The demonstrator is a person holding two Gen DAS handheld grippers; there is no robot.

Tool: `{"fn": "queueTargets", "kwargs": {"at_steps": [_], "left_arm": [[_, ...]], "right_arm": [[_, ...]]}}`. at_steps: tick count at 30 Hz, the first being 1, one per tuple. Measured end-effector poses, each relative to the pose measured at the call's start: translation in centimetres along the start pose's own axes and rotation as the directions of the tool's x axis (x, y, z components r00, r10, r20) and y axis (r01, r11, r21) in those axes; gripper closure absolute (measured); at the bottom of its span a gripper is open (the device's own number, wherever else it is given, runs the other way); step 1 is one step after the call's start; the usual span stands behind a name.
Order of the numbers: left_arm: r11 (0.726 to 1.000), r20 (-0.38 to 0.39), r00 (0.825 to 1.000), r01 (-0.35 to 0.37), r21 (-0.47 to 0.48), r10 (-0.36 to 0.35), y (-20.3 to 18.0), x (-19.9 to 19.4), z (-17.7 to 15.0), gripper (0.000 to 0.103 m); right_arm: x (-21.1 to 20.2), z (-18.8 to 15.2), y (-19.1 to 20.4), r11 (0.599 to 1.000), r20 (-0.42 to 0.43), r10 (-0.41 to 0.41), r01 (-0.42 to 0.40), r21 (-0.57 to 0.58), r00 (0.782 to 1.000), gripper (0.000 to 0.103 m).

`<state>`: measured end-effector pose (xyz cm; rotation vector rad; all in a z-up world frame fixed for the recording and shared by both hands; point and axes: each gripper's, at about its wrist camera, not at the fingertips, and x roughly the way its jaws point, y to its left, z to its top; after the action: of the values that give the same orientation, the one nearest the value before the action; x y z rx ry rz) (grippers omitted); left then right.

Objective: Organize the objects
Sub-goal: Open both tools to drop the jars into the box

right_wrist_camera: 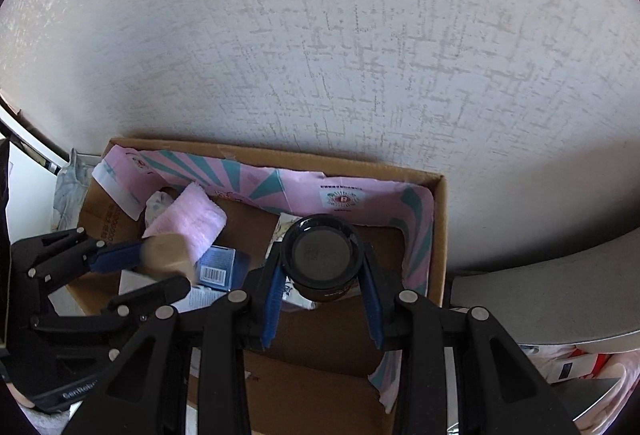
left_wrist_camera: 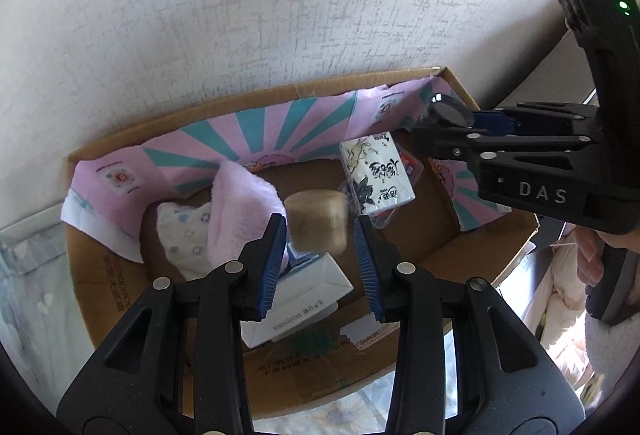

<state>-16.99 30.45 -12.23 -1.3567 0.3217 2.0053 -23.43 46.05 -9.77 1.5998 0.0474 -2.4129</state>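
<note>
My left gripper [left_wrist_camera: 320, 235] is shut on a tan cylinder [left_wrist_camera: 316, 219] and holds it over the open cardboard box [left_wrist_camera: 100, 287]. The right wrist view shows the same gripper [right_wrist_camera: 160, 271] at the left with the tan cylinder [right_wrist_camera: 166, 253] between its blue pads. My right gripper [right_wrist_camera: 322, 267] is shut on a black round jar [right_wrist_camera: 322, 255], whose flat end faces the camera, above the box's right half. In the left wrist view that gripper [left_wrist_camera: 444, 127] reaches in from the right with the black jar [left_wrist_camera: 448, 113] near the box's far right corner.
The box [right_wrist_camera: 438, 235] stands against a textured white wall and is lined with pink and teal paper [left_wrist_camera: 256, 123]. Inside lie a pink towel [left_wrist_camera: 240, 207], a white patterned cloth [left_wrist_camera: 184, 231], a tissue pack [left_wrist_camera: 376, 175], a white carton [left_wrist_camera: 296, 299] and a blue packet [right_wrist_camera: 218, 267].
</note>
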Motion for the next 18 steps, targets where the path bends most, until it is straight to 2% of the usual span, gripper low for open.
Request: {"fn": "queueTargets", "kwargs": {"at_steps": [10, 12, 13, 14, 15, 16, 17, 18], "left_arm": [[1.0, 0.012, 1.0, 0.009, 0.018, -0.01, -0.6, -0.7, 1.1, 0.07], [1.0, 0.011, 1.0, -0.008, 0.017, 0.008, -0.7, -1.0, 1.2, 0.069], [0.999, 0.005, 1.0, -0.027, 0.019, 0.027, -0.7, -1.0, 1.2, 0.068], [0.999, 0.002, 0.999, -0.033, 0.02, 0.033, -0.7, -1.0, 1.2, 0.065], [0.999, 0.001, 1.0, -0.027, 0.02, 0.027, -0.7, -1.0, 1.3, 0.044], [1.0, 0.002, 1.0, -0.012, 0.017, 0.012, -0.7, -1.2, 1.3, 0.0], [1.0, 0.004, 1.0, -0.014, 0.016, 0.014, -0.7, -0.9, 1.1, 0.003], [1.0, 0.017, 1.0, -0.015, 0.014, 0.015, -0.7, -1.0, 1.0, 0.0]], "right_arm": [[0.7, 0.5, -0.3, 0.998, -0.039, 0.047, -0.045, 0.048, 0.998, 0.07], [0.8, 0.5, -0.4, 0.996, -0.044, 0.056, -0.054, 0.064, 0.997, 0.07], [0.9, 0.6, -0.5, 0.995, -0.046, 0.059, -0.055, 0.08, 0.997, 0.061], [1.0, 0.6, -0.6, 0.994, -0.045, 0.064, -0.06, 0.094, 0.997, 0.035], [0.9, 0.5, -0.8, 0.991, -0.03, 0.072, -0.068, 0.116, 0.997, 0.019], [0.8, 0.5, -0.8, 0.988, -0.011, 0.086, -0.084, 0.126, 0.996, 0.005], [0.8, 0.5, -0.8, 0.985, -0.008, 0.108, -0.106, 0.132, 0.994, 0.0], [1.0, 0.6, -0.7, 0.985, -0.027, 0.112, -0.107, 0.136, 0.993, 0.0]]}}
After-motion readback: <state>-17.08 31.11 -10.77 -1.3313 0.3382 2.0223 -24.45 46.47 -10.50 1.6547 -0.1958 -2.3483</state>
